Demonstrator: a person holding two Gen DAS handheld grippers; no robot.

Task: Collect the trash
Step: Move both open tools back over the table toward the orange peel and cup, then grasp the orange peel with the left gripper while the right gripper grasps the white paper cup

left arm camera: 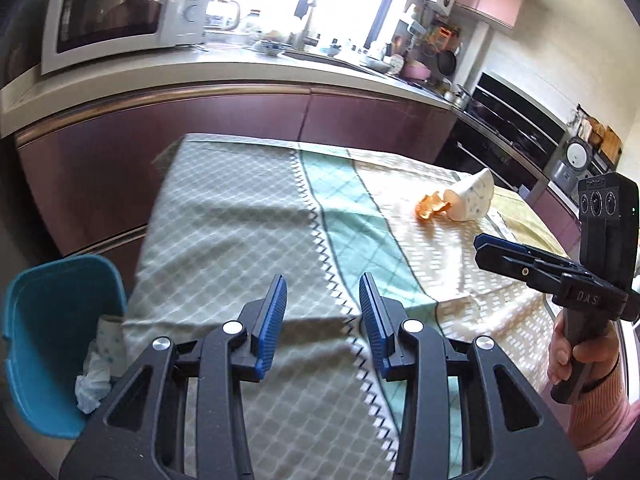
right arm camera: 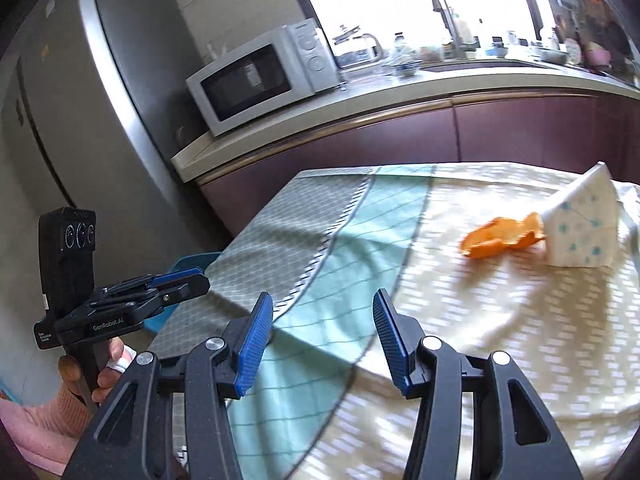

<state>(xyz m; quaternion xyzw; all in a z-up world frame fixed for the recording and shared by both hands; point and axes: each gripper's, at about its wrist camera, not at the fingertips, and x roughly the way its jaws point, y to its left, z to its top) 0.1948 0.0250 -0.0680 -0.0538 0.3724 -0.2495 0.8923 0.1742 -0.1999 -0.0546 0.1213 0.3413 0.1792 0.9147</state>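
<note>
Presently over tablecloth (left arm camera: pixel 240 208): left gripper (left arm camera: pixel 323 312) parted, nothing between pads. Right gripper (right arm camera: pixel 322 336) wider apart, likewise empty. Orange peel (right arm camera: pixel 500 238) touching spotted paper napkin (right arm camera: pixel 580 232) near tabletop's far right corner. Blue bin (left arm camera: pixel 48 320) off near left edge, crumpled tissue (left arm camera: pixel 94 380) inside.

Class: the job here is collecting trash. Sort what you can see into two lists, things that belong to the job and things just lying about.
Belongs to the job:
- orange peel on the tablecloth
- folded paper napkin beside it
- blue bin, crumpled tissue inside
- left tool, open, empty
- right tool, open, empty

Just lying about:
- microwave
- fridge
- glass kettle
- tablecloth
</note>
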